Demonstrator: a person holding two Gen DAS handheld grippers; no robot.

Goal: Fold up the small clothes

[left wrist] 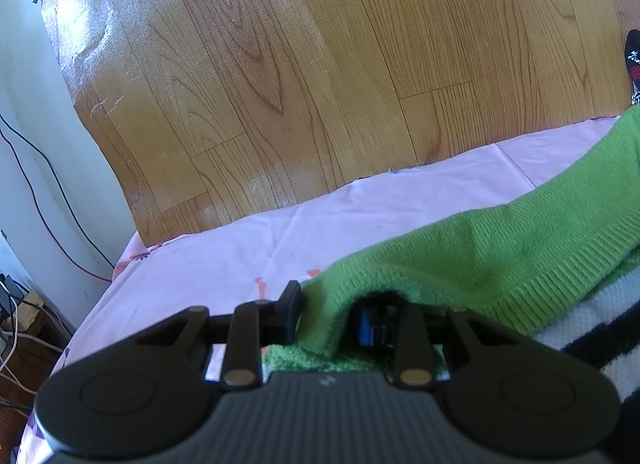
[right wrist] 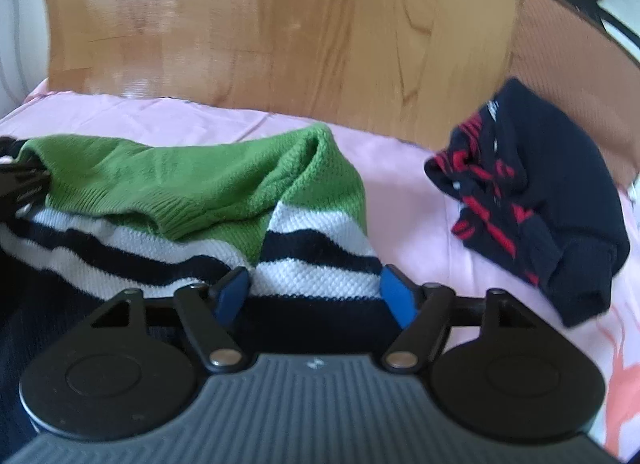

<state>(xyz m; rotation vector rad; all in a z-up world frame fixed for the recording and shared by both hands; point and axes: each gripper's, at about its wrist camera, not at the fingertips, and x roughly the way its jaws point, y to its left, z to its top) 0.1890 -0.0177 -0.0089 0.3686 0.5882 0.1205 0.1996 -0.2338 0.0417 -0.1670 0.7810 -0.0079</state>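
Note:
A small knit sweater, green on top with white and navy stripes (right wrist: 208,192), lies on a pink sheet (right wrist: 400,168). My left gripper (left wrist: 326,314) is shut on the green sleeve (left wrist: 480,248), whose cuff wraps over the jaws and hides the right finger. It also shows at the left edge of the right wrist view (right wrist: 24,180), holding the sleeve end folded over the sweater body. My right gripper (right wrist: 316,294) is open with its blue pads (right wrist: 394,294) on either side of the sweater's striped right edge, low over the cloth.
A folded navy and red garment (right wrist: 536,200) lies on the sheet to the right. Beyond the sheet is wooden flooring (left wrist: 300,64). A brown mat (right wrist: 568,72) lies at far right. Cables and a power strip (left wrist: 16,304) sit at the left by a white wall.

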